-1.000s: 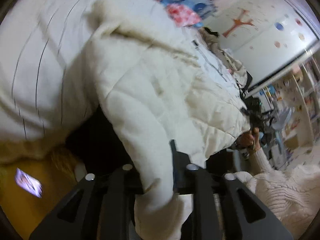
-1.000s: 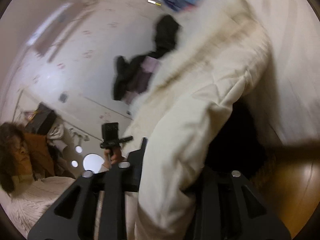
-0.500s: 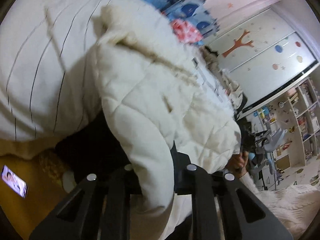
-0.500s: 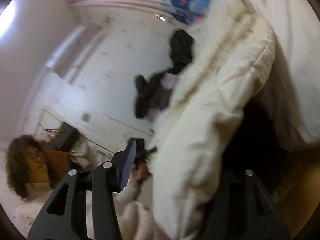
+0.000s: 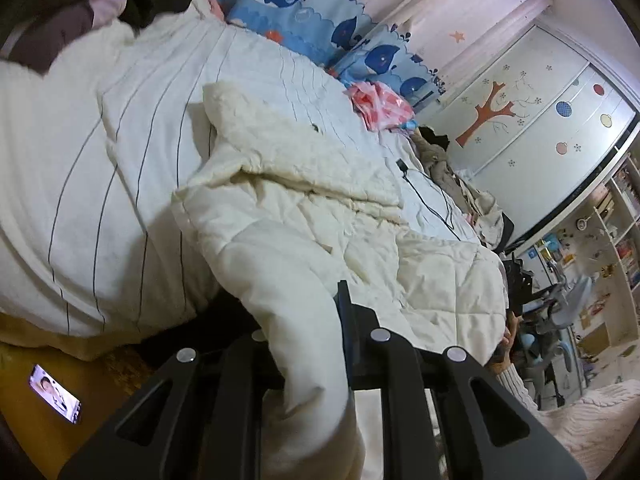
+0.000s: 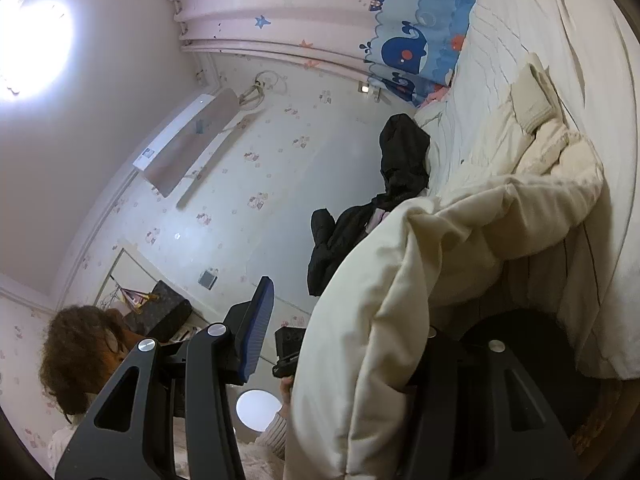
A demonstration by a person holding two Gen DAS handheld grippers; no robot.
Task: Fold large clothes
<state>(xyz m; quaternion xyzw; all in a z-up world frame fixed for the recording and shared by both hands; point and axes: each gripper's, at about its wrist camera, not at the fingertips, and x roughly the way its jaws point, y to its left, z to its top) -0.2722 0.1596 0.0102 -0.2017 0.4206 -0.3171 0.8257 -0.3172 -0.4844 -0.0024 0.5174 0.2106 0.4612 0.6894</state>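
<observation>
Left gripper (image 5: 320, 336): fingers clamped on the coat (image 5: 304, 216) hem; keep that pinch firm. Coat: cream, quilted, spread on the striped bed (image 5: 100, 152), near edge lifted. Right gripper (image 6: 340, 344): fingers apart, coat edge between them; close before carrying the fold over.

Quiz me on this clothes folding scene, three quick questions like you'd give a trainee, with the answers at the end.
1. What is the left gripper clamped on?
A. a cream quilted coat
B. a black jacket
C. a pink towel
2. True or false: the lit phone lies on the floor, not on the bed.
3. Fill in: the curtain beyond the bed is printed with blue ____.

Key: 1 A; 2 true; 3 whales.
</observation>
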